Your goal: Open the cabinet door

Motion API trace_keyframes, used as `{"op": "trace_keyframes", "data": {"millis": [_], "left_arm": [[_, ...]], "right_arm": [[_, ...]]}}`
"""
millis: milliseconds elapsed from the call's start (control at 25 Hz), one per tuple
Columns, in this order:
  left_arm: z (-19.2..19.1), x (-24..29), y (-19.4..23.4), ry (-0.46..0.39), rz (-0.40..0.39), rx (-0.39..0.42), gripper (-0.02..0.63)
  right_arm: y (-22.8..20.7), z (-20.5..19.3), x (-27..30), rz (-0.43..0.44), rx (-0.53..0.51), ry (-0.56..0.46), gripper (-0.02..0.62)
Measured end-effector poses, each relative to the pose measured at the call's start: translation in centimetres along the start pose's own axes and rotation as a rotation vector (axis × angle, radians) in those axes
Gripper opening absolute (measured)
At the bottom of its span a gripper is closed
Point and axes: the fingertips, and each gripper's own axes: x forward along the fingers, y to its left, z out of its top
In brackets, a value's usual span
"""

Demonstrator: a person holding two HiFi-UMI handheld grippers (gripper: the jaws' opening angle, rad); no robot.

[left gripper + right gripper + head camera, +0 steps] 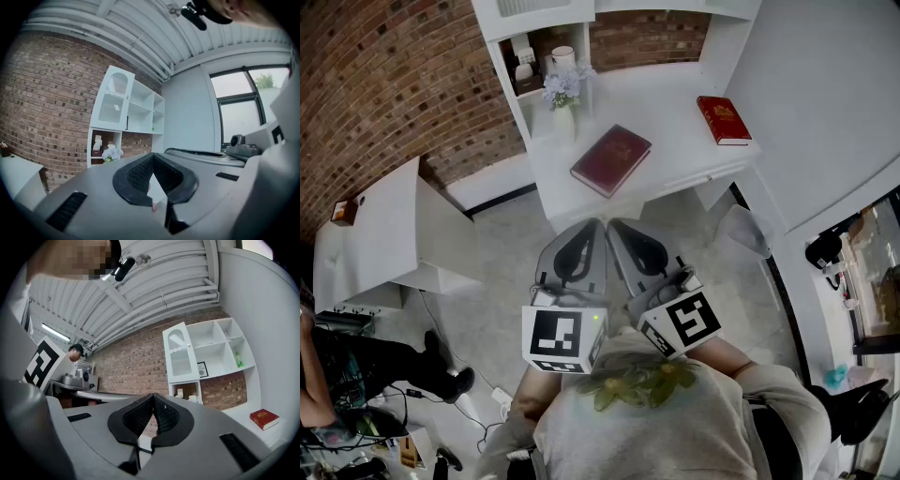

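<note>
The white shelf cabinet (508, 37) stands against the brick wall beyond a white desk (675, 141). Its door (112, 101), white with an arched glass pane, is at the upper left of the unit and is closed; it shows in the right gripper view too, door (179, 355). Both grippers are held close to the person's chest, well short of the cabinet, pointing at the desk. The left gripper (597, 225) (152, 155) is shut with its tips together and nothing between them. Beside it, the right gripper (615, 226) (153, 396) is likewise shut and holds nothing.
On the desk lie a maroon book (611, 159) and a red book (724, 119), with a vase of flowers (562, 98) by the cabinet's lower shelf. A white side table (384, 234) stands left. Another person (337, 375) and floor cables are at the lower left.
</note>
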Motion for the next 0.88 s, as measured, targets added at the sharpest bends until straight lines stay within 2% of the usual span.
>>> {"op": "trace_keyframes", "data": {"millis": [560,880], "left_arm": [[0.3,0.9,-1.8,0.005,0.024,-0.018,0.008],[-1.8,1.1,-3.3,0.044,0.065,-0.053,0.008]], "right_arm": [[-1.5,0.1,-1.3,0.023,0.025,0.003,0.023],[-2.4,-1.6,-3.2,0.043,0.065,0.023,0.023]]}}
